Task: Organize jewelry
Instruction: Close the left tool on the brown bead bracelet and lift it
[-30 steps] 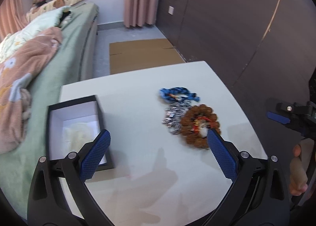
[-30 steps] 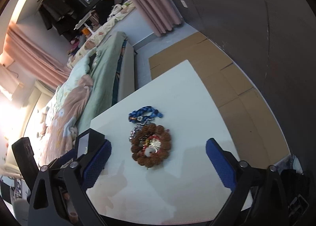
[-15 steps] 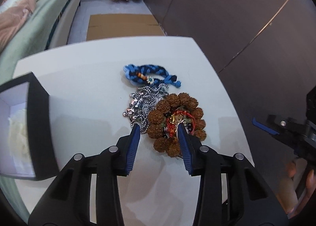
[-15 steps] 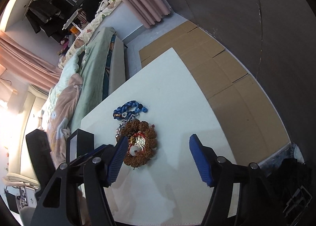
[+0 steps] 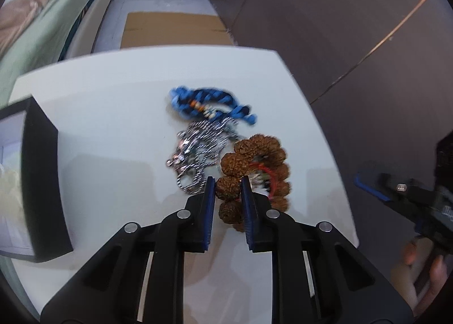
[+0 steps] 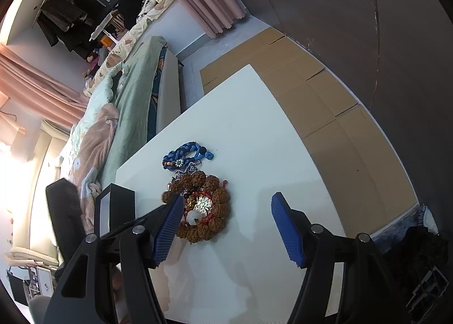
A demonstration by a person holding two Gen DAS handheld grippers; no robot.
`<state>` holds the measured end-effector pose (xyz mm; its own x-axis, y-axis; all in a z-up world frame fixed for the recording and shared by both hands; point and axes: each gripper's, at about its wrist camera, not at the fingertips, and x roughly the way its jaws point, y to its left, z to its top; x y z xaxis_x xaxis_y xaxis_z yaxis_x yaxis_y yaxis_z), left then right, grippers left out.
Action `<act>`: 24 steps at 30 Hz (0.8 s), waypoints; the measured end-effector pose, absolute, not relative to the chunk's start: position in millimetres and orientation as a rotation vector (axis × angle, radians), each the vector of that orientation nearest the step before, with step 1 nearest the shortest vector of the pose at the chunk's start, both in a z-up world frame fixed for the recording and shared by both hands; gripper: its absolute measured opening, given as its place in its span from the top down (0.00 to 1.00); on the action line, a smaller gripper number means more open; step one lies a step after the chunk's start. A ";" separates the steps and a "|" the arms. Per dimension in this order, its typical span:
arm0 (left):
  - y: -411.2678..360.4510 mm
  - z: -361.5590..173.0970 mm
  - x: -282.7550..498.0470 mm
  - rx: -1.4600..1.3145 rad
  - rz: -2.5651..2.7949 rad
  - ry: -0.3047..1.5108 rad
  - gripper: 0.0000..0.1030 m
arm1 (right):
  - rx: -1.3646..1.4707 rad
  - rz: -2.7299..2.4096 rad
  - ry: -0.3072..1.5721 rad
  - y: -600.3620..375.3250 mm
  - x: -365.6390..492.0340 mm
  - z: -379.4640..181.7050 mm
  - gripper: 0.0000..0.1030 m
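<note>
A brown seed-bead bracelet [image 5: 256, 167] with red cord lies on the white table [image 5: 113, 114]. My left gripper [image 5: 228, 184] is shut on its near beads. A silver chain [image 5: 198, 148] and a blue braided bracelet [image 5: 203, 102] lie just beyond it. A black open box [image 5: 36, 182] with a white inside stands at the left. My right gripper [image 6: 225, 205] is open above the table; the brown bracelet [image 6: 209, 208] lies below, close to its left finger. The blue bracelet [image 6: 187, 155] lies beyond. The right gripper also shows at the right edge of the left wrist view [image 5: 396, 191].
A bed with green and pink bedding [image 6: 113, 114] runs along the table's left side. Flattened cardboard [image 6: 325, 97] covers the floor past the far and right table edges. A dark wall [image 5: 339, 27] stands to the right. A black chair [image 6: 65, 210] stands by the box.
My left gripper moved in over the brown bracelet and closed from wide open onto its near beads. My right gripper stayed open and shifted slightly.
</note>
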<state>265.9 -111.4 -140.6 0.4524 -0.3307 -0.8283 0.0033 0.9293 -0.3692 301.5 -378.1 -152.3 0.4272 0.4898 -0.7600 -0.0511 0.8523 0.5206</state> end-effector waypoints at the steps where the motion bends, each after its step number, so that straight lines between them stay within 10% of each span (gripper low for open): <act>1: -110.6 -136.4 265.4 -0.345 -0.218 1.079 0.82 | 0.467 0.349 1.084 -379.8 302.0 -152.9 0.38; 24: -47.9 -54.4 230.2 -0.415 -0.209 0.912 0.82 | 0.492 0.479 1.224 -322.0 315.1 -188.3 0.64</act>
